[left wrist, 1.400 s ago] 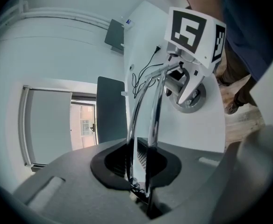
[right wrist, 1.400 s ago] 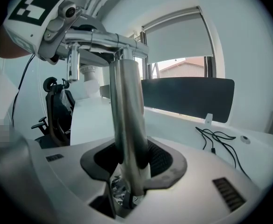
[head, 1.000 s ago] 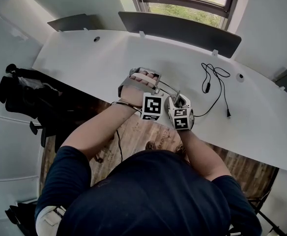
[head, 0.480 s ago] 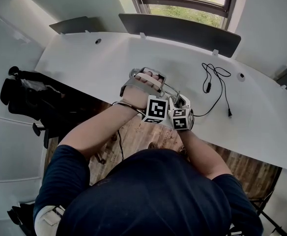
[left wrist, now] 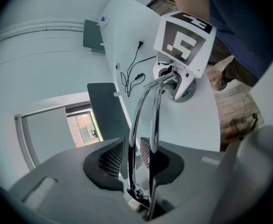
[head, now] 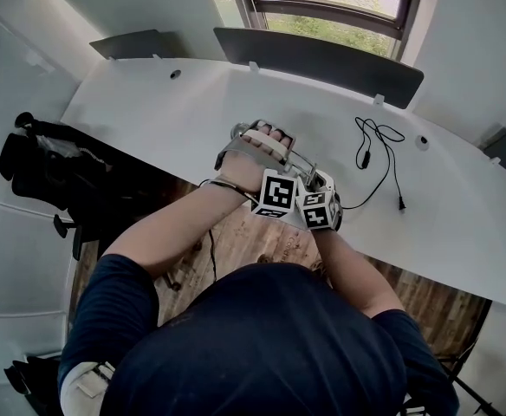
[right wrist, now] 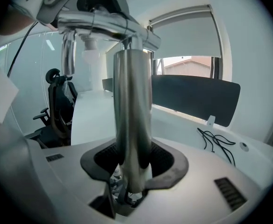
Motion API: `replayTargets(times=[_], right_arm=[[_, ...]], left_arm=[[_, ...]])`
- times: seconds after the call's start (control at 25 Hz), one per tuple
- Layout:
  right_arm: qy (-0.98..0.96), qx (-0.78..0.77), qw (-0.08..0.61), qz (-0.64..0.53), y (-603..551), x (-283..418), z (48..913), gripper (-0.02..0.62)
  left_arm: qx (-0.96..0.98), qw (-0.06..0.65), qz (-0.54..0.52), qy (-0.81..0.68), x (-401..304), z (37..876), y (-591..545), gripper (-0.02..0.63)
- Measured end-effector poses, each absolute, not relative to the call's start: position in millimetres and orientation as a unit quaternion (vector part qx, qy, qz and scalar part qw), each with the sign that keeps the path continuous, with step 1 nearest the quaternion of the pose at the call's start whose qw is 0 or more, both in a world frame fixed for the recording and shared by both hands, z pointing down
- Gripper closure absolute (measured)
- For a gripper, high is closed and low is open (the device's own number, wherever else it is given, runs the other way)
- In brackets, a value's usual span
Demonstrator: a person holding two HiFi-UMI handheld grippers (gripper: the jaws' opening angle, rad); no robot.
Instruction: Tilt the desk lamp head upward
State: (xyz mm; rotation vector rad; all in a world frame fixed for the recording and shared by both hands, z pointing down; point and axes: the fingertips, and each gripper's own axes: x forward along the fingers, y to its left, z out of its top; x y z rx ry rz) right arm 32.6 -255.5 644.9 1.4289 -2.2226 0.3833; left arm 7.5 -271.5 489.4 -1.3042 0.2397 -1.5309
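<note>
A chrome desk lamp (head: 300, 159) stands near the front edge of the white desk (head: 149, 102). Its twin thin arm rods (left wrist: 143, 111) run between the pads of my left gripper (left wrist: 134, 155), whose jaws have just been opening. A slim gap shows beside the rods, so that gripper is open around them. In the head view the left gripper (head: 258, 139) sits up at the lamp's top. My right gripper (right wrist: 132, 164) is shut on the lamp's thick upright post (right wrist: 132, 115), low near the round base (left wrist: 183, 90). The lamp head is hidden under the left hand.
A loose black cable (head: 379, 150) lies on the desk to the right of the lamp. A dark panel (head: 322, 55) lines the desk's far edge below a window. A black office chair (head: 45, 163) with a jacket stands left of the desk.
Both hands stay at the lamp. The left hand has rolled slightly and edged a little to the right; the right hand has not moved.
</note>
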Motion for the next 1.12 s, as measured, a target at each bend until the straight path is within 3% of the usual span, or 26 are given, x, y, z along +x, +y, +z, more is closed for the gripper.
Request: replayTargets(times=[0.24,1.12], right_arm=[[-0.806,0.518,0.258,0.123,-250,36,640,0.396],[-0.815,0.504,0.261,0.116,-181,47,578,0.391]], left_arm=[[-0.55,0.538,-0.633,0.09,7,482,-261,0.474],[-0.646,0.512,-0.55,0.136,-7,442,-206,0.469]])
